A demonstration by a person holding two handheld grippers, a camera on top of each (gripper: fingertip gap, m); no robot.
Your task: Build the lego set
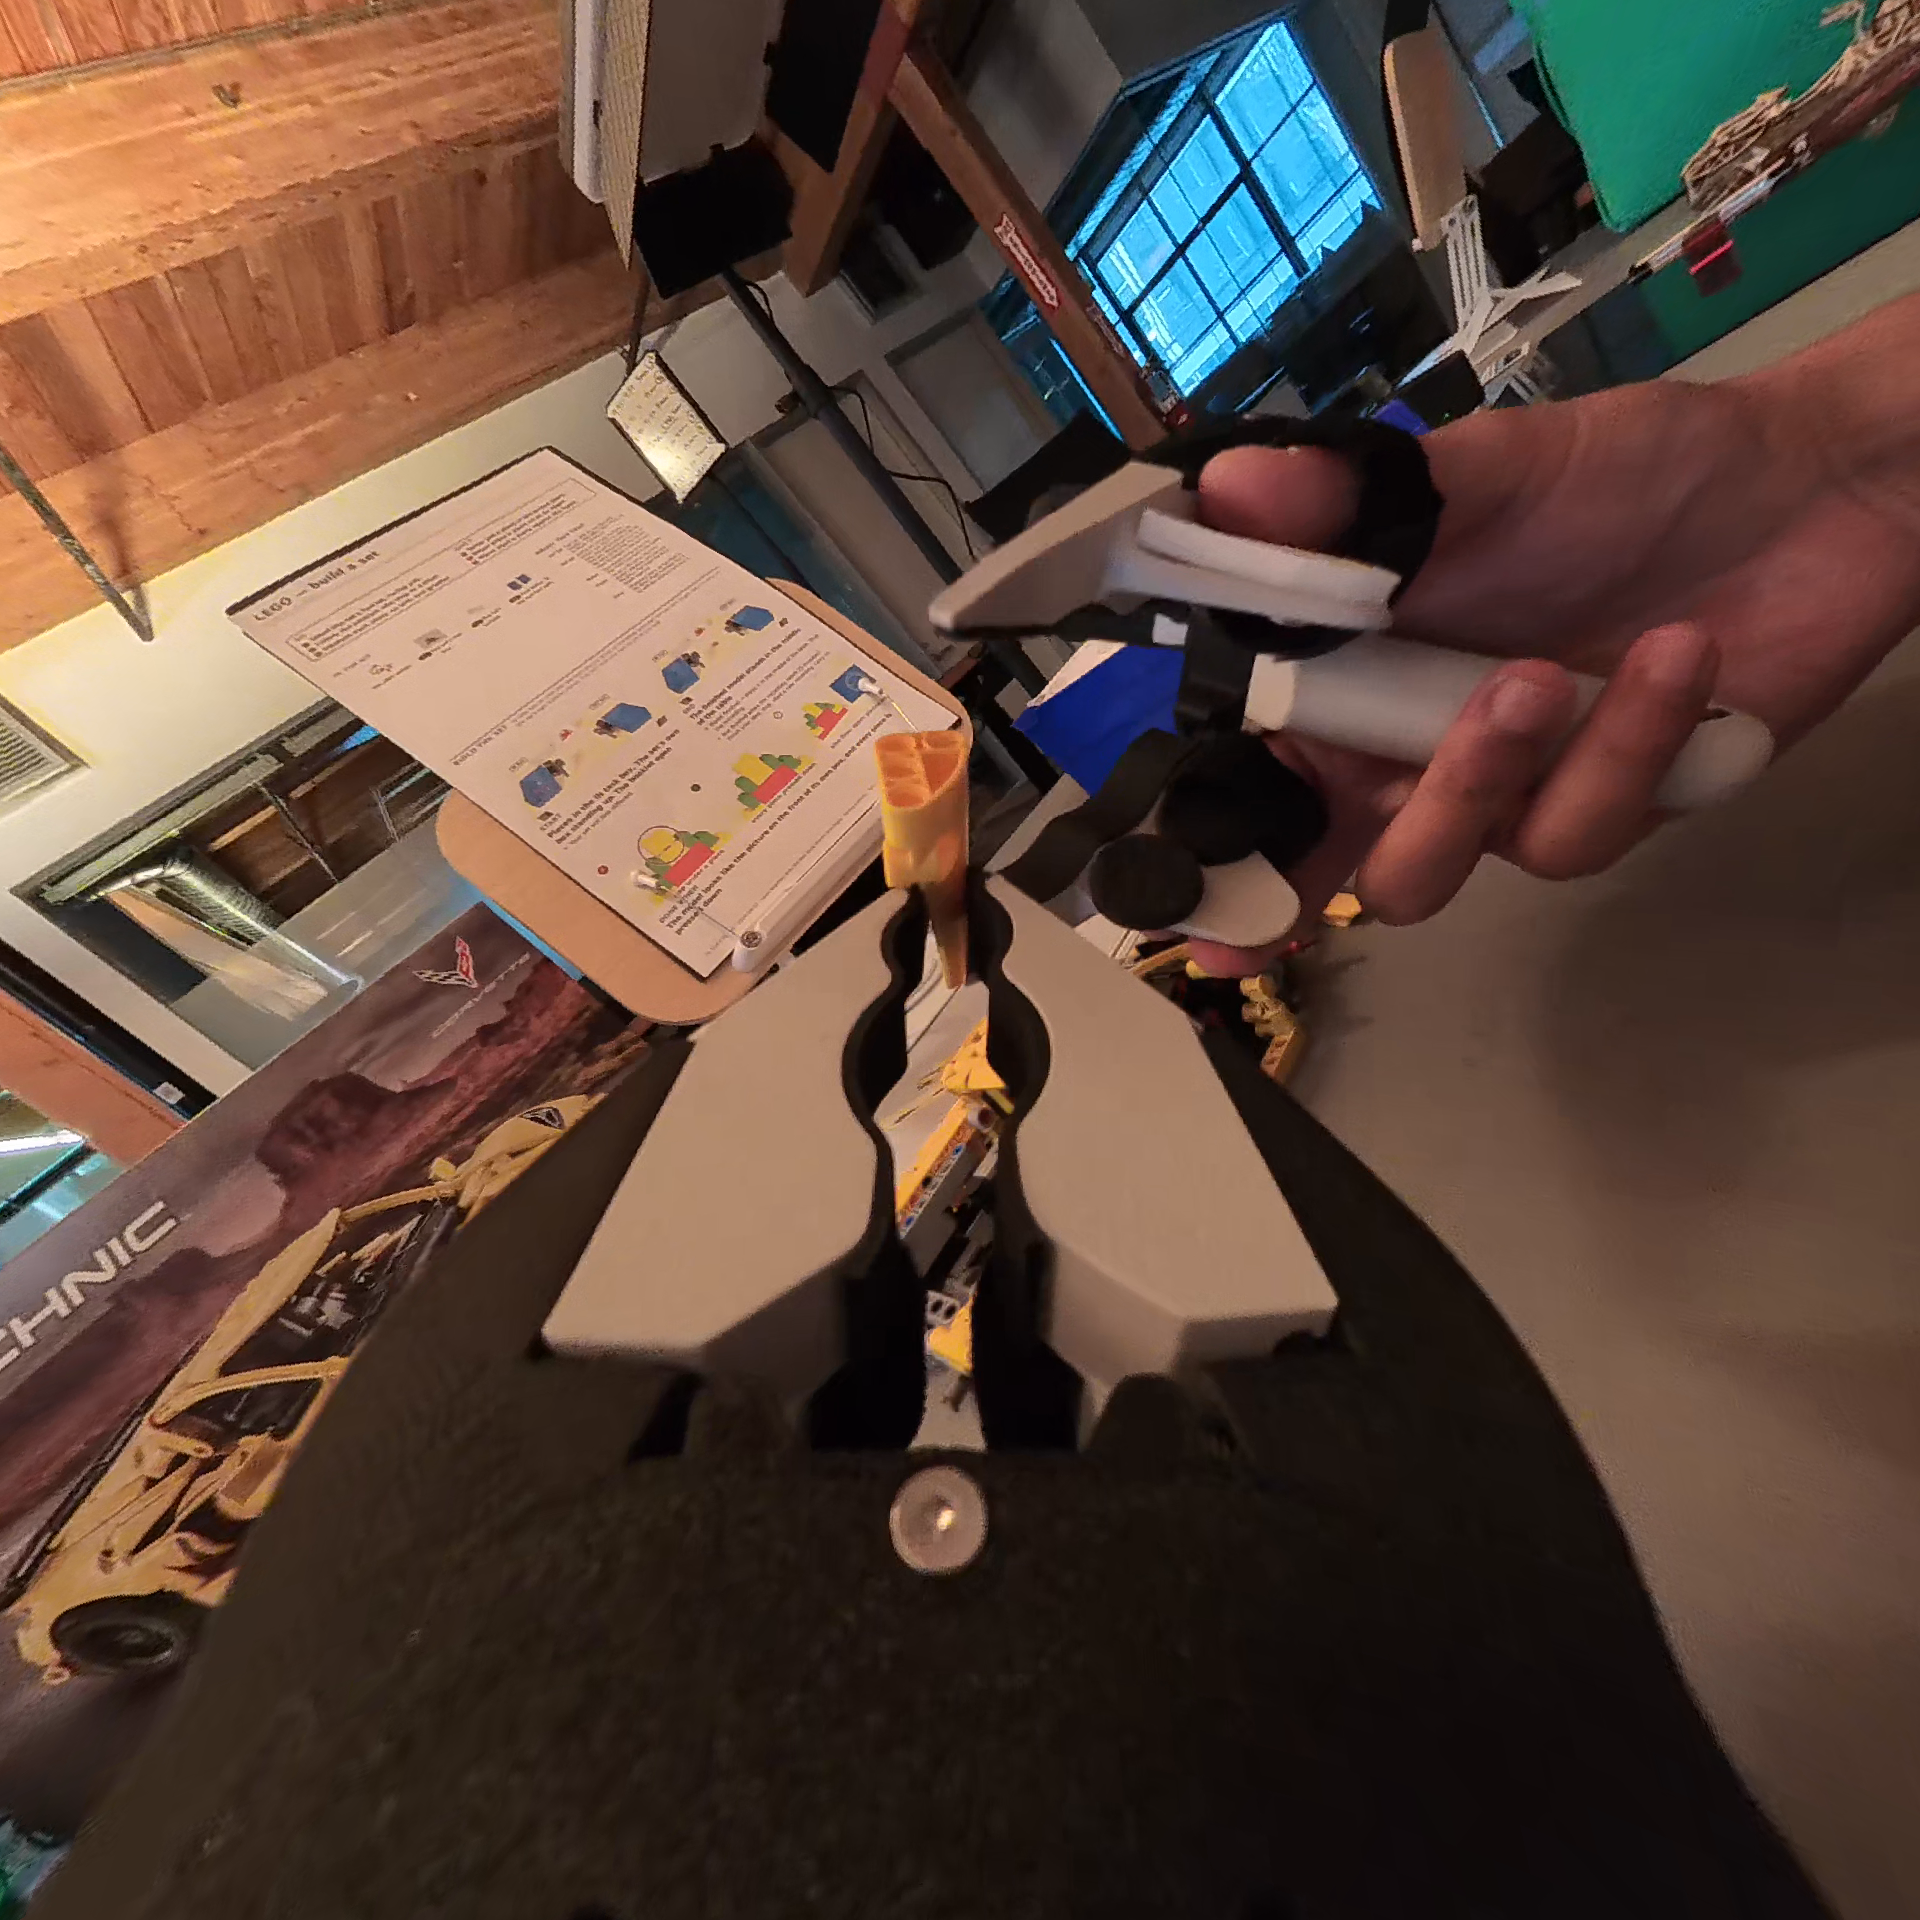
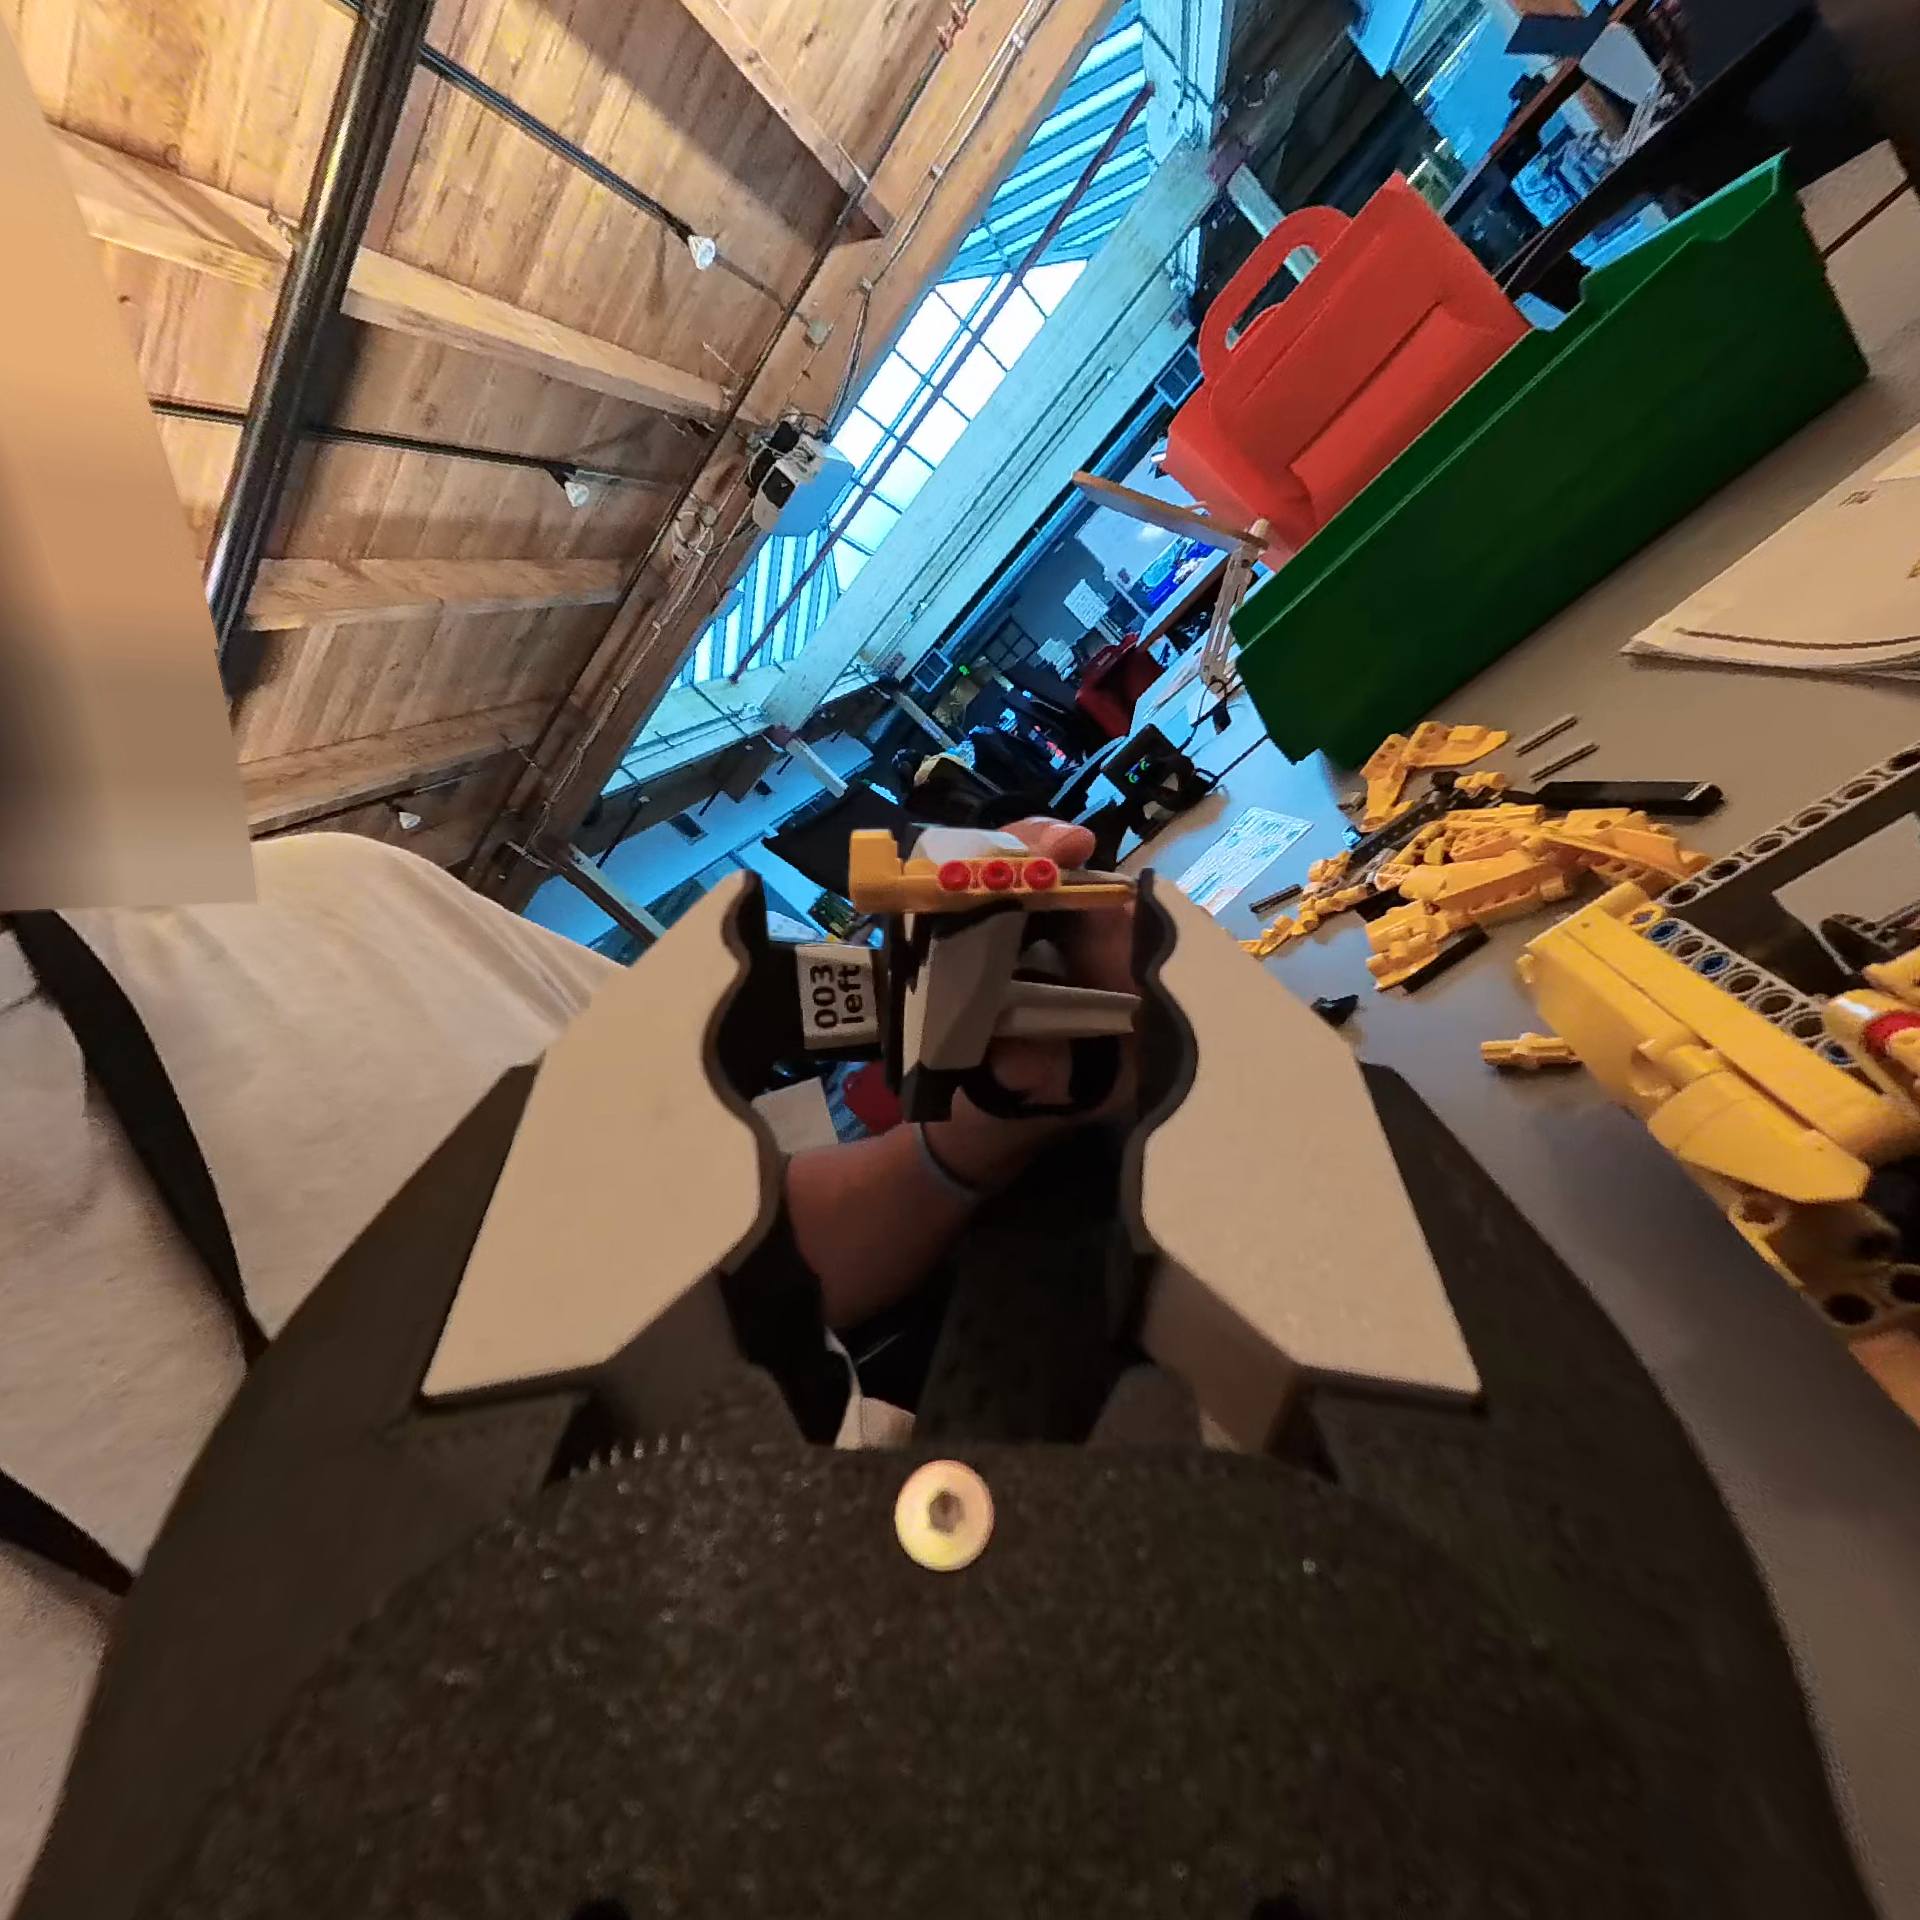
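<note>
a green plastic bin [image 2: 1558, 540] is set on the grey table [image 2: 1766, 561] toward its far edge, and a red handled carrier [image 2: 1351, 364] is seen just behind it. a stack of white papers [image 2: 1808, 603] is laid near the table's right edge, beside the bin. a printed sheet [image 1: 623, 707] is clipped to a wooden board [image 1: 499, 862] that is tilted up at the table's far side. paned windows [image 1: 1216, 239] and a timber plank ceiling [image 2: 499, 312] are seen beyond.
</note>
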